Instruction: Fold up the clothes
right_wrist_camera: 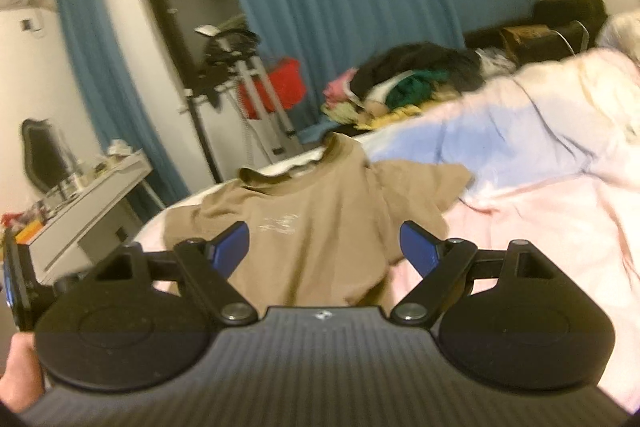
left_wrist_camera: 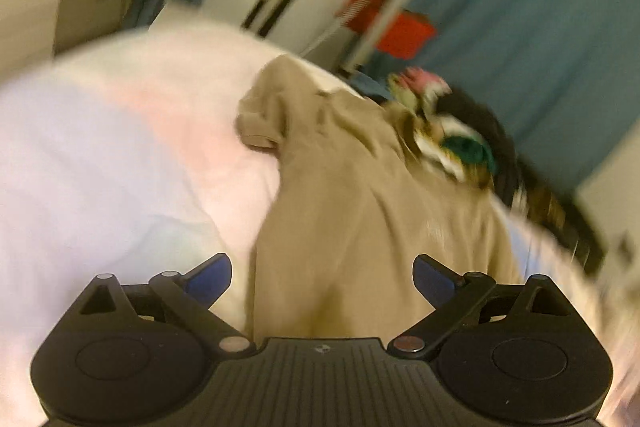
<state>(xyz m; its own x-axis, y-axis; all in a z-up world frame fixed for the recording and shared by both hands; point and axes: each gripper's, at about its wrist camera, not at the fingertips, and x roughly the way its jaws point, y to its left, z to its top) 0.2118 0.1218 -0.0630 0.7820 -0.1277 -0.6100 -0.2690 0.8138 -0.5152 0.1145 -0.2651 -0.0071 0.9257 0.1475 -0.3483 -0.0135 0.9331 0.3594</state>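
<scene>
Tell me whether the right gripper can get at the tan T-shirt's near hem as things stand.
Probably yes. The right gripper is open and empty, the tan T-shirt lies flat on the bed just ahead of it, and nothing lies between.

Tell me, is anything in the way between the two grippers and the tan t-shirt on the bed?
Nothing visible. The tan t-shirt lies spread on the bed, directly ahead of both open grippers; the clothes pile sits beyond it.

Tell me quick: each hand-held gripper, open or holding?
Left hand-held gripper: open, empty, above the tan T-shirt.
Right hand-held gripper: open, empty.
</scene>
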